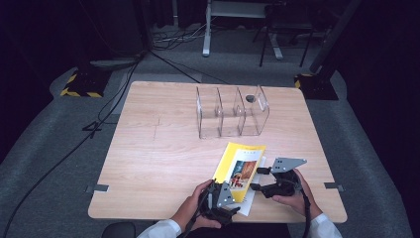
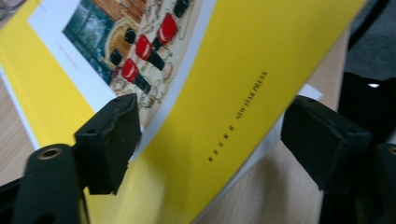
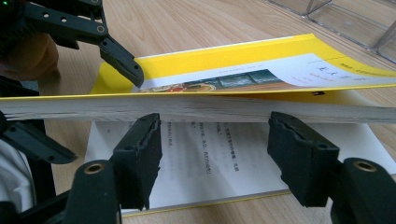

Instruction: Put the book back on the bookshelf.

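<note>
while the yellow book (image 1: 240, 168) is lying on the tabletop (image 1: 163, 158) between both hands, its cover is lifting off a loose white page (image 3: 205, 163) underneath. left gripper (image 1: 236, 197) is sitting at the book's near edge, jaws apart around the cover corner, not pressing on it. right gripper (image 1: 259, 178) is released, its jaws facing the page block from the side. book is looking light, bendy paperback, glossy so probably slippery; best taking it by the thick page block near the spine, not the floppy cover.
</note>
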Motion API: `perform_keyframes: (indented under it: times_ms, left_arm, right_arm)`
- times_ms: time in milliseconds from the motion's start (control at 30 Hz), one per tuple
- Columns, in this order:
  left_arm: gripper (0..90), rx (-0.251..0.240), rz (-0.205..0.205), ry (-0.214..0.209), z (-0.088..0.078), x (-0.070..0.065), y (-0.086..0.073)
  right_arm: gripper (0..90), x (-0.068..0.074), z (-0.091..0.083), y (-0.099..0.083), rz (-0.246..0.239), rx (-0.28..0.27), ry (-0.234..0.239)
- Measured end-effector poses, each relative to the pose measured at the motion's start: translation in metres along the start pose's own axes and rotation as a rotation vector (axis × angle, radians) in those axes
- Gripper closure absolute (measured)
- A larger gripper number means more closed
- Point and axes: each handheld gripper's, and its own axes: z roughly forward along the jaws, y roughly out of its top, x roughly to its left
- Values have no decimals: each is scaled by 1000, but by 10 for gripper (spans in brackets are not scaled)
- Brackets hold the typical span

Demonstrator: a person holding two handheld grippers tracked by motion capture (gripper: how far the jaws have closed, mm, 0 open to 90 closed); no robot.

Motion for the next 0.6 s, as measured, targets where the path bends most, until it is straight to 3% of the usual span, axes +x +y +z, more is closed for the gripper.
perform_keyframes:
  times_ms: [100,267,300,433,600]
  left_arm:
    - [359,-10,-11,26,-2,3,-1]
    - [530,-42,9,8,-8,7,-2]
    - [530,-43,33,10,-10,6,-1]
    - [684,-44,99,29,-17,5,0]
    - [775,-48,120,30,-26,11,0]
  right_arm:
    - [354,0,0,1,-1,-3,-3]
    - [347,-1,0,1,11,-13,-12]
    - [347,-1,0,1,13,-14,-12]
    - [344,-2,-1,0,22,-25,-8]
    - [343,-5,-5,-2,28,-37,-5]
